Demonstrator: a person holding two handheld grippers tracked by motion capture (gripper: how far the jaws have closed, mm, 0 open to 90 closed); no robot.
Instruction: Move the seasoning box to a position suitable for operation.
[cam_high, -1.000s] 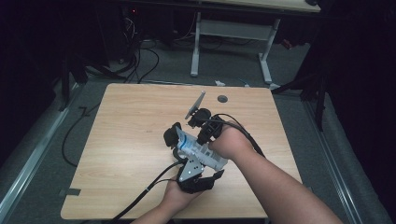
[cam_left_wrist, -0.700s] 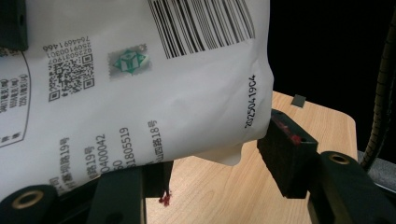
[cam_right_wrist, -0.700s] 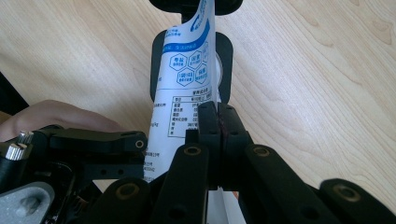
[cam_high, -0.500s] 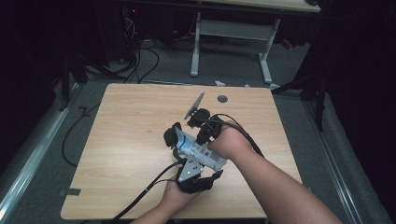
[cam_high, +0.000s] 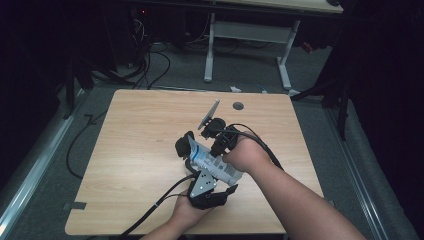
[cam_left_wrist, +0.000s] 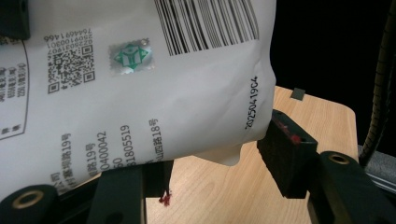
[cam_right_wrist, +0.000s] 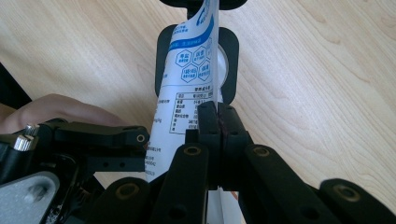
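Gripping the pouch (cam_high: 212, 162) with both tools above the table (cam_high: 135, 130), your left gripper (cam_left_wrist: 210, 163) clamps its body and your right gripper (cam_right_wrist: 217, 122) pinches its edge between them; tearing or opening looks not yet begun.

Glossy white plastic pouch (cam_left_wrist: 140, 93), smooth, printed; matt black plastic gripper (cam_right_wrist: 217, 121) on it; pale wood-grain counter (cam_high: 140, 135) beneath, satin.
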